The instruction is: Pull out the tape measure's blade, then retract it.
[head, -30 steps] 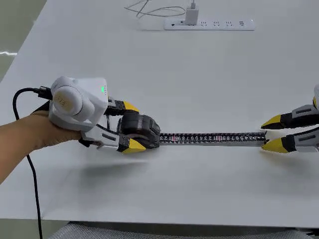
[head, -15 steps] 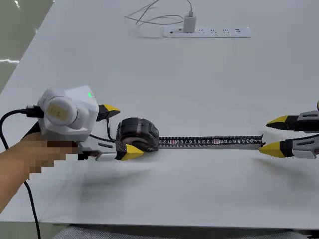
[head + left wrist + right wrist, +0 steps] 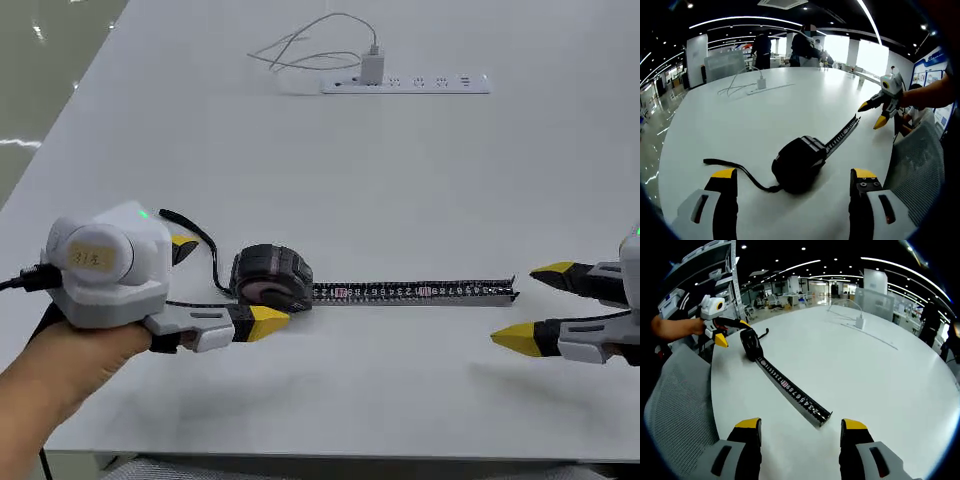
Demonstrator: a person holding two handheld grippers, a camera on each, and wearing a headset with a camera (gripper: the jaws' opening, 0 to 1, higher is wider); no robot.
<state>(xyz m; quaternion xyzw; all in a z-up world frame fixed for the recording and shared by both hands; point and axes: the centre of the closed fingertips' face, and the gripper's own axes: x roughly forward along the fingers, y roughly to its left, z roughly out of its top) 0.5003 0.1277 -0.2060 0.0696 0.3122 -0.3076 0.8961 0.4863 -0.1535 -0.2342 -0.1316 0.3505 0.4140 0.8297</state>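
Just left of the middle, the tape measure (image 3: 270,277) lies on the white table (image 3: 400,180), its blade (image 3: 412,291) stretched out to the right. The left gripper (image 3: 225,281) and right gripper (image 3: 531,304) both have jaws spread wide, holding nothing.

Numbers on the blade (image 3: 790,387) now: in the right gripper view white digits run 2, 3, 4, 5, 6, 7 back from its free end, then blur out farther along. In the head view the blade (image 3: 415,291) shows that same white row with 2 reddish marks, too small to read. The label (image 3: 90,257) on the left gripper (image 3: 228,283) carries digits, blurred. In the left gripper view, the lettering on the blue signs (image 3: 935,60) is unreadable.
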